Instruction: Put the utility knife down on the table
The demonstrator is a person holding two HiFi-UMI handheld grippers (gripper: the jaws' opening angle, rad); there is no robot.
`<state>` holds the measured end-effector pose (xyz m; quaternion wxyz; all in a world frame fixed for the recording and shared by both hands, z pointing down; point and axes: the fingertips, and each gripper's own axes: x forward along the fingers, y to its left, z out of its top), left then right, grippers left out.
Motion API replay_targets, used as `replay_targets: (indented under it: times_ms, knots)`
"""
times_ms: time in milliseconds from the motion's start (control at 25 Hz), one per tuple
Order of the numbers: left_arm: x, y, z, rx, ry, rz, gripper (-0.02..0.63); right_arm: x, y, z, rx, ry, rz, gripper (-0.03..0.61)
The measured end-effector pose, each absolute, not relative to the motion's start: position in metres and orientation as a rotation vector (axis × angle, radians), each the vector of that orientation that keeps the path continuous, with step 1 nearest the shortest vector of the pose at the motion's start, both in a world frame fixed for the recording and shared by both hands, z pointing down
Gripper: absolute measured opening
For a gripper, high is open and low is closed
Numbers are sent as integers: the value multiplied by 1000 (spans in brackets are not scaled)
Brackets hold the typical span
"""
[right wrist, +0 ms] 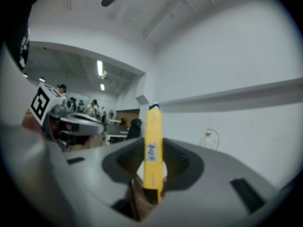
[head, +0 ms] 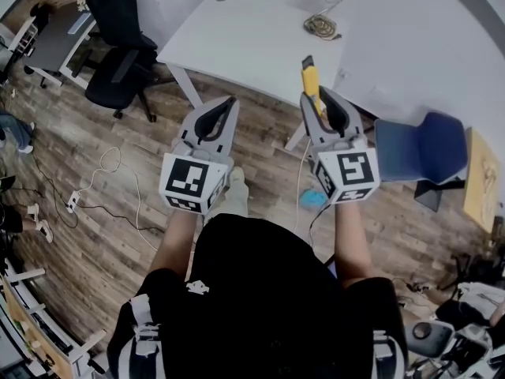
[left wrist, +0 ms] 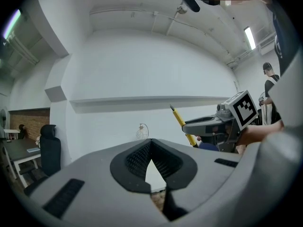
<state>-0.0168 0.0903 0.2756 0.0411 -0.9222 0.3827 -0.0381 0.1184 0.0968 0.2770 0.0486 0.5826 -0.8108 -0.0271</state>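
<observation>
A yellow utility knife (head: 311, 79) sticks forward out of my right gripper (head: 317, 105), whose jaws are shut on its rear half. In the right gripper view the knife (right wrist: 153, 145) stands up between the dark pads, tip away from me. My left gripper (head: 229, 105) is held level beside it, jaws closed tip to tip with nothing between them. Both are above the wood floor, just short of the white table (head: 252, 42). The left gripper view shows the knife (left wrist: 181, 123) and the right gripper (left wrist: 208, 123) off to its right.
A coiled cable (head: 322, 27) lies on the table's far side. A blue chair (head: 418, 150) stands to the right and a black office chair (head: 118, 54) to the left. Cables and a power strip (head: 75, 201) lie on the floor, and a blue object (head: 312, 198) sits under my right arm.
</observation>
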Motion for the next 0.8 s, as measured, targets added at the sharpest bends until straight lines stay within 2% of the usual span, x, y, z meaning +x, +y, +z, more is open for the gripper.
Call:
replay_targets:
  times_ms: [800]
  knots:
    - [-21, -73, 273, -2887, 1122, -117, 17, 110, -59, 277, 1785, -2413, -27, 137]
